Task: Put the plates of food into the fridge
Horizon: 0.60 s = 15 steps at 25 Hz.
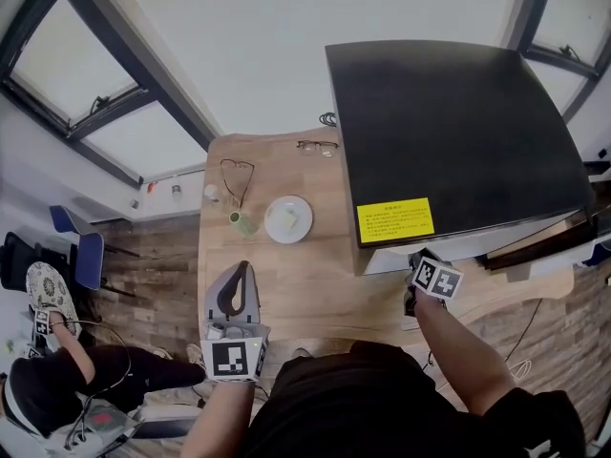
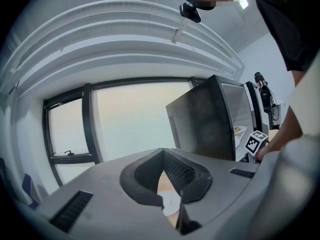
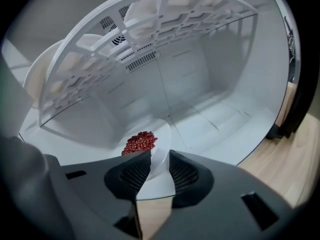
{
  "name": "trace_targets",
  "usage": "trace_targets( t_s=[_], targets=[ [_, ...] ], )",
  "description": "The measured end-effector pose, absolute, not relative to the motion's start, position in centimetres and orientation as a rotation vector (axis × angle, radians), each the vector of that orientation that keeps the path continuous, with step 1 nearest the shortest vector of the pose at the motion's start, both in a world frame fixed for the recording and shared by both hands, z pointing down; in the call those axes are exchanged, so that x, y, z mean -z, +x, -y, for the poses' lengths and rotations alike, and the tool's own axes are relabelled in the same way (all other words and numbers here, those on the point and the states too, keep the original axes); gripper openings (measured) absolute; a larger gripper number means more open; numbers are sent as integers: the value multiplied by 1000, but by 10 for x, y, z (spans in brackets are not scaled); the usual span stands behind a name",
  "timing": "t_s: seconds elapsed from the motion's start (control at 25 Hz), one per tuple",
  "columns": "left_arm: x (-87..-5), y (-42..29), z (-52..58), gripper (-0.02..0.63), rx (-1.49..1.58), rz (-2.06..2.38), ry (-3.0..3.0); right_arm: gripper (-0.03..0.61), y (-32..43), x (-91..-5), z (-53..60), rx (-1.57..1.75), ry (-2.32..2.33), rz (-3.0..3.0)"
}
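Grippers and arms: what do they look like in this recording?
Both the left gripper and right gripper have grey bodies with dark, ribbed pads. Each carries a white cube printed with black square markers. The person wears a black short-sleeved top.

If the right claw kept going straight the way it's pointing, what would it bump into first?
Most likely the plate of red beans on the fridge floor; its rim lies right between the right claw's open jaws.
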<state>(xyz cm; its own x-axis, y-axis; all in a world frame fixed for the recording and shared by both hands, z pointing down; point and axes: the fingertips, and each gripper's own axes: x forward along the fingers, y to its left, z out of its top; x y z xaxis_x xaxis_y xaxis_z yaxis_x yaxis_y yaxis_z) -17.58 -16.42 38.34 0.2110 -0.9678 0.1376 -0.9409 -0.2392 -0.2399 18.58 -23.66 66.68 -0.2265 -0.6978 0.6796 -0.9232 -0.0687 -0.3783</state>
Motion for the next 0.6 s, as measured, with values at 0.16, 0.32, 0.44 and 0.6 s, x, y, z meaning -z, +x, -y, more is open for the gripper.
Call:
trace_targets(
  t_s=[0.16, 0.32, 0.44, 0.6],
  targets=[
    [-382, -175, 158, 5, 373, -1859, -2364, 117, 191, -663, 233, -1135, 1771, 1931],
    [-382, -171, 154, 5, 355, -1846, -2376, 117, 192, -651, 227, -1086, 1763, 1971],
    [-384, -163, 153, 5, 345, -1833, -2393, 117, 192, -639, 220, -1021, 1738, 2026],
    [-392, -145, 158, 5, 314, -1788, -2444, 115, 190, -612, 211, -929, 1700, 2156]
  ],
)
